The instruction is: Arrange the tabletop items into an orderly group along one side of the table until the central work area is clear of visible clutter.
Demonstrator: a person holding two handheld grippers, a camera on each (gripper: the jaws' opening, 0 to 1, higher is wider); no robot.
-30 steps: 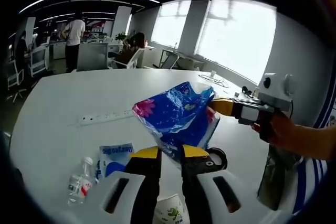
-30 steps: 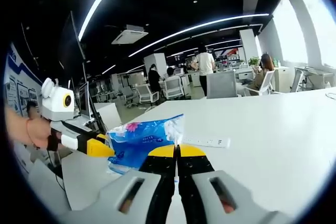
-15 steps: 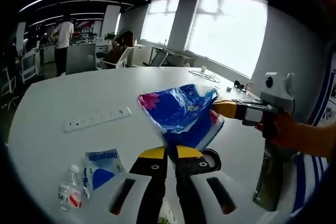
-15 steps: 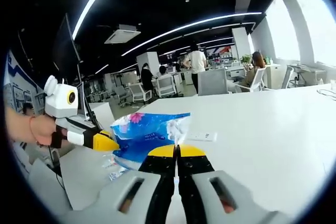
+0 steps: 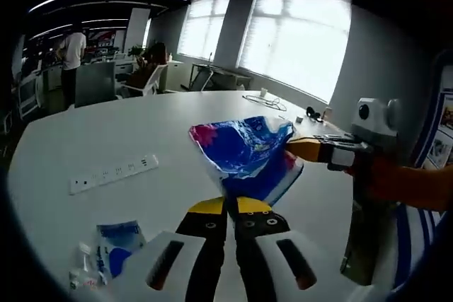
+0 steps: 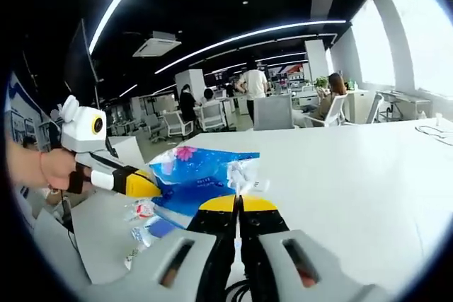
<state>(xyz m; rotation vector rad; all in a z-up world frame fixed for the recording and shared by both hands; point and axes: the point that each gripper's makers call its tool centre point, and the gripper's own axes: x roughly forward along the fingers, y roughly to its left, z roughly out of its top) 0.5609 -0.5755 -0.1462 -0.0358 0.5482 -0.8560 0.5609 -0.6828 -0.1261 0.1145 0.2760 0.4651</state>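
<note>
Left gripper view: unreadable print on blue tissue pack (image 5: 248,158), both tools' grip.

left tool (image 5: 231,206) — clamped on blue bag (image 5: 244,153) | right tool (image 5: 301,148) — gripping bag's far side

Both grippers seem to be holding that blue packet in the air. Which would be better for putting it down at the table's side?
Probably either: the left gripper and right gripper both pinch the blue packet.
</note>
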